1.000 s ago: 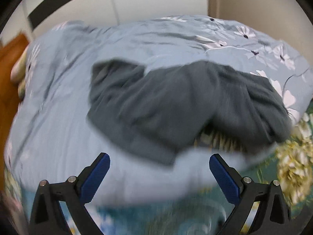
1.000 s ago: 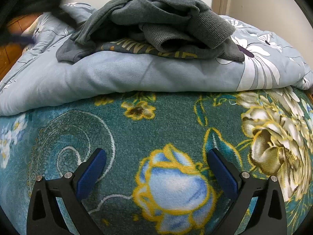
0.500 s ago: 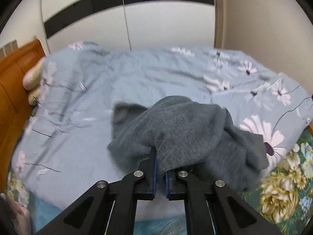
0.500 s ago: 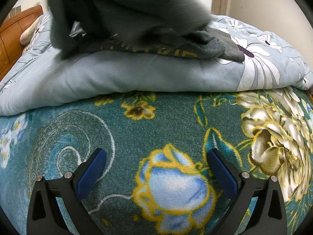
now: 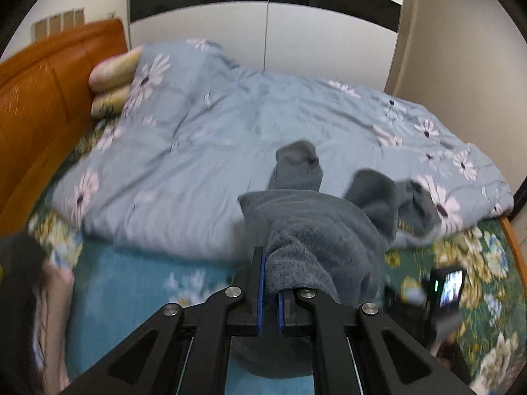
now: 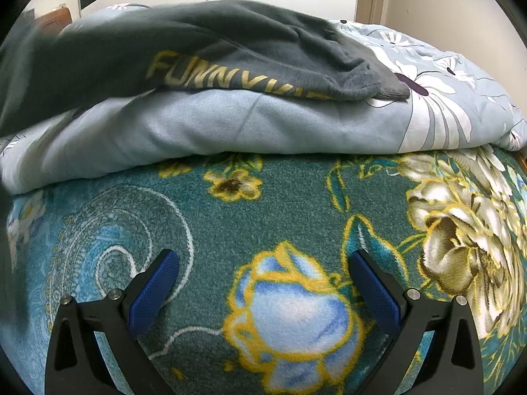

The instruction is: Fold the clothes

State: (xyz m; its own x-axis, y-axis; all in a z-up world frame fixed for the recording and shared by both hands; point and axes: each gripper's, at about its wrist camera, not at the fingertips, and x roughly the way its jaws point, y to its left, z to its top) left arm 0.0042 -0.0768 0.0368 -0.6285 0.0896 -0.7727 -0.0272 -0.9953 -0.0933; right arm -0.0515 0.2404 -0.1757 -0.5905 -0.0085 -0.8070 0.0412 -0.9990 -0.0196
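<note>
A dark grey sweatshirt (image 5: 316,230) with yellow lettering lies partly on the light blue floral quilt (image 5: 204,164). My left gripper (image 5: 270,283) is shut on an edge of it and holds that part lifted above the bed. In the right wrist view the sweatshirt (image 6: 164,52) stretches up and to the left off the quilt (image 6: 263,125). My right gripper (image 6: 263,279) is open and empty, low over the teal floral blanket (image 6: 263,204), short of the quilt's edge.
An orange wooden headboard (image 5: 39,98) and pillows (image 5: 115,75) are at the left. White wardrobe doors (image 5: 263,33) stand behind the bed. The right gripper's camera (image 5: 448,289) shows at the lower right of the left wrist view. A wall (image 6: 428,0) is at the right.
My left gripper closed on the sweatshirt and lifted it up and back from the quilt. The garment has unrolled, showing its lettering. The right gripper has not moved.
</note>
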